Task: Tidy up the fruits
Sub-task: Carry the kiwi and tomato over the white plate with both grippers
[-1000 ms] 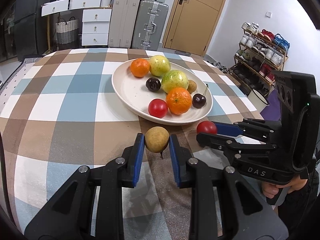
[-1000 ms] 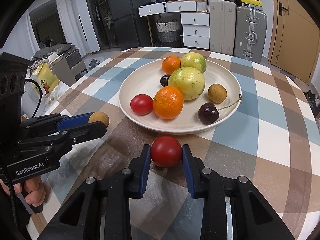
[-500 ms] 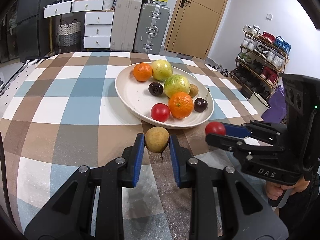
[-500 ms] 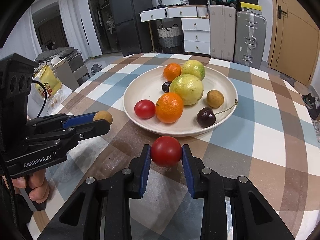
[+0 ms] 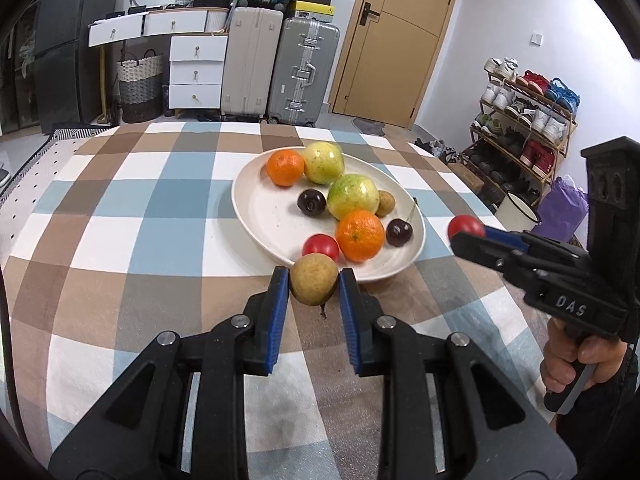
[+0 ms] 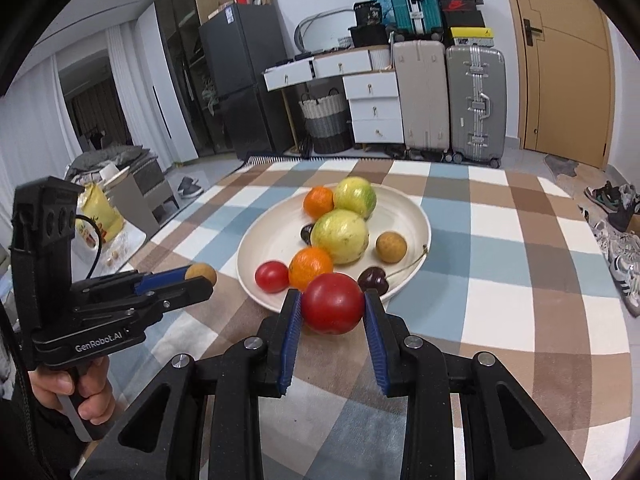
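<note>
My left gripper [image 5: 313, 285] is shut on a small tan round fruit [image 5: 313, 283], held above the checked cloth just in front of the white plate [image 5: 256, 216]. In the right wrist view that fruit [image 6: 201, 272] shows at the left gripper's tip. My right gripper [image 6: 332, 305] is shut on a red tomato [image 6: 332, 303], lifted near the plate's front rim [image 6: 250, 280]; the same tomato [image 5: 464, 227] appears at the plate's right in the left wrist view. The plate holds two oranges, two green-yellow fruits, two dark cherries, a small tomato [image 6: 272, 277] and another tan fruit [image 6: 391, 247].
A checked blue, brown and white cloth [image 5: 120, 208] covers the table. Beyond the far edge stand suitcases [image 5: 302, 70], white drawers and a basket. A shoe rack [image 5: 520, 120] lies to the right, a cluttered low table [image 6: 108, 216] to the left.
Both grippers have risen with their fruit and drawn closer to the plate's front rim; the right gripper with the tomato rose more. The fruits on the plate have not moved.
</note>
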Demonstrator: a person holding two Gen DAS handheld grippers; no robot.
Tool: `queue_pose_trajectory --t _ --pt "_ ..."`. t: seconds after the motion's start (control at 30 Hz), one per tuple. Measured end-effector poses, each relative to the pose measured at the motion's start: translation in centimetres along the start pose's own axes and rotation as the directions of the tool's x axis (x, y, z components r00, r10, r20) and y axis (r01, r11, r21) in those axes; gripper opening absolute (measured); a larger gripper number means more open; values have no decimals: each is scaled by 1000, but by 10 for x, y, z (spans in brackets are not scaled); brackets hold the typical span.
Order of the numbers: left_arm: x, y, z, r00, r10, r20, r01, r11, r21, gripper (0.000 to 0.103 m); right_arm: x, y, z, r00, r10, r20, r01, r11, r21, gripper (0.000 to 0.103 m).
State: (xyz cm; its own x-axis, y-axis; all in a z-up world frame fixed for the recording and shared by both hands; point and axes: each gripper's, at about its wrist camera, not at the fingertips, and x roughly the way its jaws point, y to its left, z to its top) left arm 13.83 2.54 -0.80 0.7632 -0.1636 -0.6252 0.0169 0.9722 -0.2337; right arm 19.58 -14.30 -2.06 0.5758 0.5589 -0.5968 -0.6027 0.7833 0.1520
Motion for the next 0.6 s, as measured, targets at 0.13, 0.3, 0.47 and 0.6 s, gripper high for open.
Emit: queue_pose_trajectory --t 0.13,0.3,0.47,0.6 --pt "-3 3 8 1000 0 15 0 1000 -7 23 -3 -2 6 1000 -1 13 0 1000 10 31" --pt "-3 0 20 999 6 35 -6 1000 12 23 -5 -3 13 1000 -8 22 7 1000 15 31" --pt "3 -3 32 999 6 45 -7 1000 26 23 -5 -4 18 1000 -3 26 2 1000 28 31" --pt "12 -4 40 999 6 43 -7 1000 27 23 1 -3 24 1000 -3 24 2 999 32 31"
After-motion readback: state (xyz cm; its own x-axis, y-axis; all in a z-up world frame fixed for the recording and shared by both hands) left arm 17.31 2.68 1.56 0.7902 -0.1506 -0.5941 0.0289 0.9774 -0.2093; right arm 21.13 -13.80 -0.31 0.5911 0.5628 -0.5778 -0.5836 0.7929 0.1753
